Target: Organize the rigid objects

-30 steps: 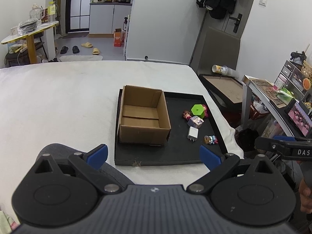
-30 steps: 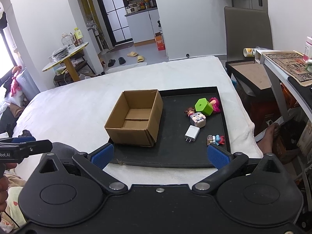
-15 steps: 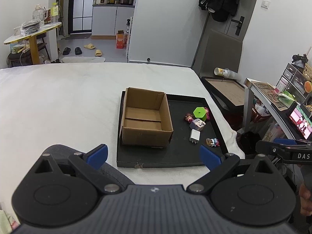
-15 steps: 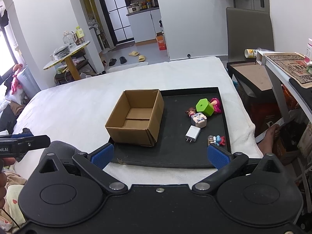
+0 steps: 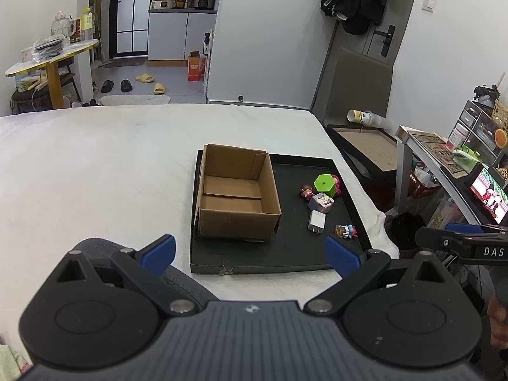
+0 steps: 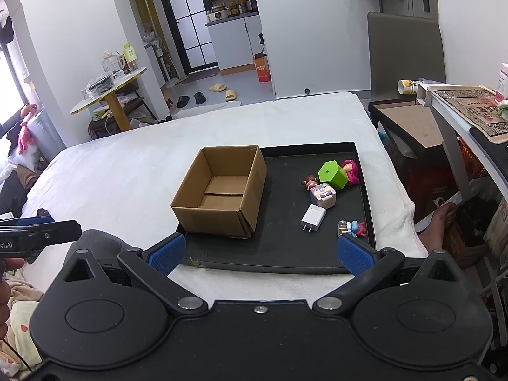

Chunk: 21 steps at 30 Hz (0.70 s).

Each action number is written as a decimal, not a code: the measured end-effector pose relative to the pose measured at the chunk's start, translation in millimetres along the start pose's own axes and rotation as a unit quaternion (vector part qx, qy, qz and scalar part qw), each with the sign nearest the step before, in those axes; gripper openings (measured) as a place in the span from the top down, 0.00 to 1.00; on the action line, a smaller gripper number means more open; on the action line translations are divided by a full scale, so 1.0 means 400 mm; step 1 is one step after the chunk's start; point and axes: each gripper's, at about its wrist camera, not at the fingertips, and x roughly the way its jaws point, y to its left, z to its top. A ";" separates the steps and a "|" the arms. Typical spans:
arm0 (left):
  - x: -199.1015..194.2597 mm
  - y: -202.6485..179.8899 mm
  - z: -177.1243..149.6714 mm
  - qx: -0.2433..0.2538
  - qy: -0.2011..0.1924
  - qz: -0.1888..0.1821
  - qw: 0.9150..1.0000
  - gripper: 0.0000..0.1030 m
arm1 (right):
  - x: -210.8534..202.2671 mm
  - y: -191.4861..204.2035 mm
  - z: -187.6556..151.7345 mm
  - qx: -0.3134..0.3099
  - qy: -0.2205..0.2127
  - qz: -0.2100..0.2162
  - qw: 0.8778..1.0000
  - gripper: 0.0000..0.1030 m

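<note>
Brown corrugated cardboard forms the one box [image 5: 237, 197] in the scene; it stands open-topped in the left part of a black tray [image 5: 279, 255], and its interior holds nothing. The tray lies on a bed covered in white cloth [image 5: 95, 165].

Right of the box, on the tray floor, lie six small things, one of each kind. A brown-haired doll [image 6: 308, 181] is nearest the box. A grey cube figure [image 6: 323, 194] touches the doll. A white charger plug [image 6: 313, 217] lies near the cube figure on the tray's near side. A green hexagonal block [image 6: 332, 174] lies tipped beyond the cube figure, with a pink plush toy [image 6: 350, 171] touching its right side. A small blue-and-red figurine [image 6: 352, 228] lies right of the plug.

The left tool [image 5: 250, 252] is spread wide and holds nothing; it hovers short of the tray's near edge. The right tool [image 6: 261, 254] is likewise spread wide and holds nothing.

The right wrist view alone shows a bare foot [image 6: 444, 222] on the floor right of the bed. The left wrist view alone shows a lit screen [image 5: 490, 190] right of the tray.
</note>
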 end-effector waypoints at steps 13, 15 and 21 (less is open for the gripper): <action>0.014 0.005 0.007 -0.001 0.003 0.001 1.000 0.03 | 0.006 -0.001 0.002 -0.001 0.003 0.001 1.000 0.00; 0.018 0.005 0.008 0.001 0.001 0.004 1.000 0.03 | 0.013 -0.002 0.003 0.000 0.006 0.002 1.000 0.00; 0.045 0.019 0.016 -0.003 0.004 0.003 1.000 0.03 | 0.037 -0.006 0.003 0.002 0.011 -0.002 1.000 0.00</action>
